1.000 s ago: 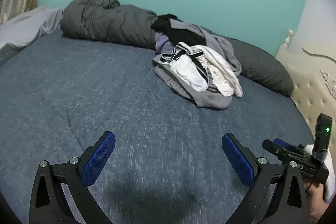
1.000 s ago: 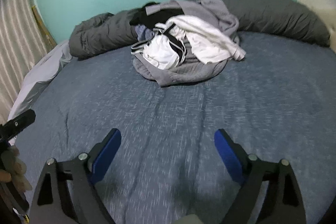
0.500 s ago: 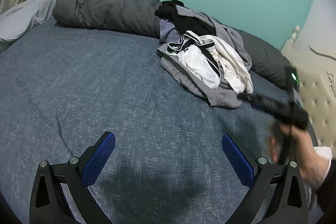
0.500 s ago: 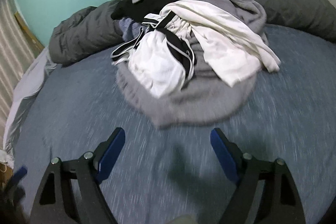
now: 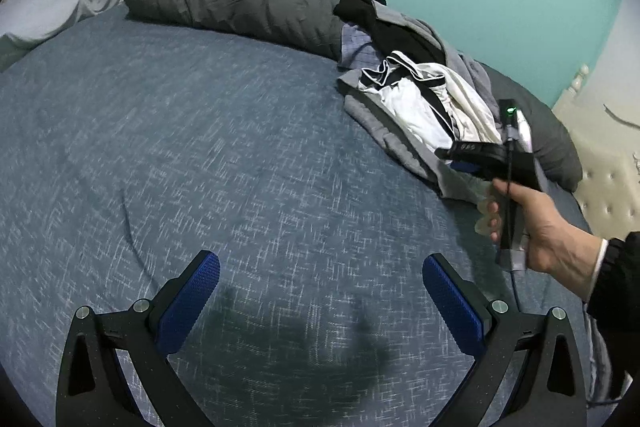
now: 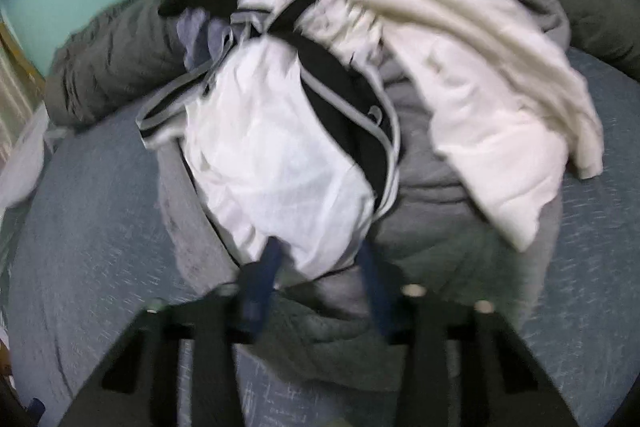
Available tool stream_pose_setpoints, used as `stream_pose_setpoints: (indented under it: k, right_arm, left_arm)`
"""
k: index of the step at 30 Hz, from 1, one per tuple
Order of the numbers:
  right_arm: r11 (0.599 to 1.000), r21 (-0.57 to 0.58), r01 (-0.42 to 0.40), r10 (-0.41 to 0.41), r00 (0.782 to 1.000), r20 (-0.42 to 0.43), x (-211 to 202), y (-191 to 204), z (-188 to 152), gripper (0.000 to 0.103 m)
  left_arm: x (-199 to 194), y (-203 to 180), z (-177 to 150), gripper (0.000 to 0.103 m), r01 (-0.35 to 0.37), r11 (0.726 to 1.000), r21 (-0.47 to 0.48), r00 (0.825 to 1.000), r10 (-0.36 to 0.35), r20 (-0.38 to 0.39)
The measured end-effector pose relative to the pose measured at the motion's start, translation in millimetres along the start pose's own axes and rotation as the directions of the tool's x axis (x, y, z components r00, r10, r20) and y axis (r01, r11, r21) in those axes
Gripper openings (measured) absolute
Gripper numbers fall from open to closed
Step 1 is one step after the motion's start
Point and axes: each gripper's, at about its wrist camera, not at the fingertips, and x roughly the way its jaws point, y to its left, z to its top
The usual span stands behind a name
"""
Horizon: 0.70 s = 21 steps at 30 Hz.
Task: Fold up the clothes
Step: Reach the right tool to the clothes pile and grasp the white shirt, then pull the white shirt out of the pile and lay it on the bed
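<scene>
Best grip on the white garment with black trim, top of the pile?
Pinch the white garment at its near lower hem, coming in low from the front. That loose edge overhangs the grey sweatshirt and already sits between the right gripper fingers, so it should lift free.

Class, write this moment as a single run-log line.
left gripper: open, over bare bed | right gripper: narrowing around white garment edge, blurred | clothes pile: unfolded

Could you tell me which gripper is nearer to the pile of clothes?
Right. The right gripper is at the clothes pile's near edge; the left gripper hangs over bare bed.
</scene>
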Motion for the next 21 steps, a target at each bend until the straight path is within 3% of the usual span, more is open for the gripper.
stream_pose_setpoints:
  k: [2, 4, 9, 14, 21]
  right_arm:
    - [1.0, -0.017, -0.001, 0.001, 0.999, 0.035, -4, 3, -3, 0.013]
    - [0.999, -0.046, 0.007, -0.003, 0.997, 0.083, -15, 8, -5, 0.011]
    - [0.995, -0.099, 0.012, 0.008, 0.98, 0.201, -60, 14, -13, 0.009]
    - [0.986, -0.158, -0.056, 0.099, 0.955, 0.28, -120, 23, -26, 0.009]
    - [0.97, -0.199, -0.138, 0.201, 0.917, 0.343, -200, 28, -72, 0.009]
  left_arm:
    - [0, 6, -5, 0.103, -0.003, 1.0, -0.01, 1.0, 0.003, 0.003]
    - [1, 10, -11, 0.103, -0.003, 1.0, -0.017, 1.0, 0.003, -0.002]
    - [-7, 13, -20, 0.103, -0.006, 1.0, -0.001, 1.0, 0.006, 0.004]
    - [-33, 9, -27, 0.103, 0.004, 1.0, 0.009, 0.999, -0.005, 0.046]
    - [-71, -8, -57, 0.103, 0.025, 0.999, 0.021, 0.997, -0.026, 0.069]
